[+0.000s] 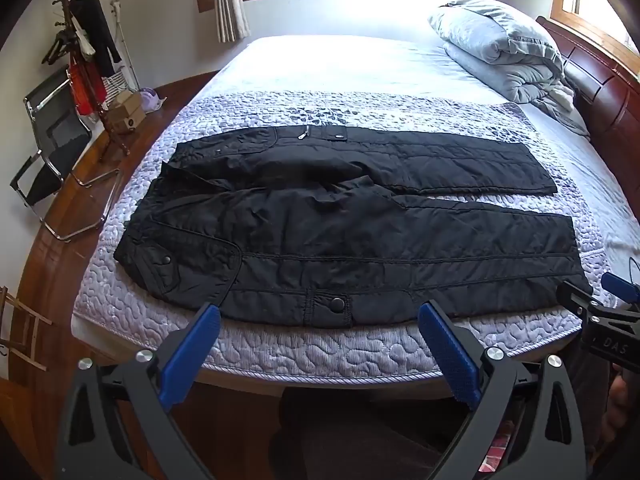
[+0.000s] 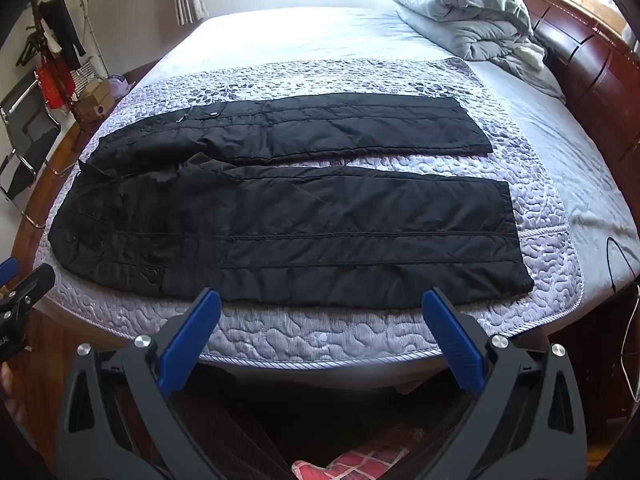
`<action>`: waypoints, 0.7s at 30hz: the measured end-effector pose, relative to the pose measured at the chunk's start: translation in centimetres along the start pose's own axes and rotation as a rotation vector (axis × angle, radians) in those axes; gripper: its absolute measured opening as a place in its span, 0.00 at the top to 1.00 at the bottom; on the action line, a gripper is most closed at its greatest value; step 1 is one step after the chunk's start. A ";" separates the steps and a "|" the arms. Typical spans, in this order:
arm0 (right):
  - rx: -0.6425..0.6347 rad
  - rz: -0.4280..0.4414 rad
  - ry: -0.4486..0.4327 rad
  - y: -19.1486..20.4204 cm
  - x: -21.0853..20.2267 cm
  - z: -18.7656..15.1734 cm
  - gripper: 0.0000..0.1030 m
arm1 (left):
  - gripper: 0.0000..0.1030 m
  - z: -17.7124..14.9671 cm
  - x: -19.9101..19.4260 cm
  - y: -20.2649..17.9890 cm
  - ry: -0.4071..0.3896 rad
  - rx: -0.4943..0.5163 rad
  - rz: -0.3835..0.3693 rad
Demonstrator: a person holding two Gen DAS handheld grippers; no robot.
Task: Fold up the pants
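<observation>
**Hovering wide over unfolded pants**

Hanging above the near edge of the bed, with nothing yet gripped. Held the left gripper with jaws spread fully apart and empty, just short of the waist end and the snap pocket. Held the right gripper the same way, splayed and empty, over the near leg's lower half. Lay flat on the quilted bedspread, those black padded pants: waistband to the left, cuffs to the right, both legs stretched out side by side with a strip of quilt showing between them, some bunching at the crotch. Not yet started, by the look of it, on any fold.

Looked risky from here: slick, puffy fabric, likely to slide out of a shallow pinch. Could easily snag the bedspread along with the near hem, given how flush the cloth sat on the quilt. Might also drag the crotch wrinkle into the fold and leave the legs misaligned if one side lifted ahead of the other.
</observation>
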State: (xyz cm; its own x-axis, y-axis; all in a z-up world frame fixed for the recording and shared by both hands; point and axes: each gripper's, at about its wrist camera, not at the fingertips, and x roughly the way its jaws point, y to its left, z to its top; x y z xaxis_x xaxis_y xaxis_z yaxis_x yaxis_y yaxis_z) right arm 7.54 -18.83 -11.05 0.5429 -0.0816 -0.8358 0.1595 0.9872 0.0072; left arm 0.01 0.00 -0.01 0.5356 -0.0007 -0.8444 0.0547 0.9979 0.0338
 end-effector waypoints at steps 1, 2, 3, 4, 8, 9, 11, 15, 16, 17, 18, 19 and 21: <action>0.000 0.001 0.000 0.0 0.0 0.0 0.02 | 0.03 0.0 0.0 0.0 -0.002 0.000 -0.001; 0.001 0.001 -0.001 0.0 0.0 0.0 0.02 | 0.03 0.0 0.0 0.0 -0.001 0.001 -0.002; 0.002 0.002 -0.002 0.0 0.0 0.0 0.02 | 0.03 0.0 0.0 0.0 -0.001 0.002 -0.001; 0.000 0.001 -0.001 0.0 0.0 0.0 0.02 | 0.03 0.0 0.0 -0.1 -0.001 0.004 0.000; 0.000 0.001 0.000 0.0 0.1 0.0 0.02 | 0.03 0.1 0.0 -0.2 -0.001 0.007 0.004; -0.001 0.001 0.000 -0.5 0.2 0.0 0.02 | 0.03 0.1 0.0 -0.2 -0.001 0.007 0.005; -0.001 0.000 0.000 -0.5 0.2 0.0 0.02 | 0.03 0.2 0.0 -0.3 0.001 0.007 0.003; -0.001 0.001 -0.002 -0.8 0.3 -0.1 0.02 | 0.03 0.3 -0.3 -0.6 -0.007 0.008 0.002; -0.001 -0.001 0.001 -0.6 0.2 0.0 0.02 | 0.03 0.3 -0.4 -0.7 -0.007 0.009 0.001; -0.001 -0.002 0.001 -0.6 0.3 0.0 0.02 | 0.03 0.4 -0.3 -0.4 -0.008 0.006 -0.002; -0.001 -0.002 0.002 -0.6 0.3 0.0 0.02 | 0.03 0.4 -0.3 -0.3 -0.008 0.004 -0.002; -0.001 -0.002 0.002 -0.6 0.3 0.0 0.02 | 0.03 0.4 -0.3 -0.3 -0.008 0.004 -0.003; 0.000 -0.002 0.001 -0.6 0.3 -0.1 0.02 | 0.03 0.5 -0.3 -0.3 -0.009 0.005 -0.005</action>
State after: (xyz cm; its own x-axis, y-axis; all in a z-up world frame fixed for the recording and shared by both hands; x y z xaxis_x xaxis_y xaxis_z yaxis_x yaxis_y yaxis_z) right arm 7.53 -19.48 -11.32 0.5419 -0.0830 -0.8363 0.1601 0.9871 0.0058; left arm 0.23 -0.31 0.50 0.5430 -0.0062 -0.8397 0.0614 0.9976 0.0324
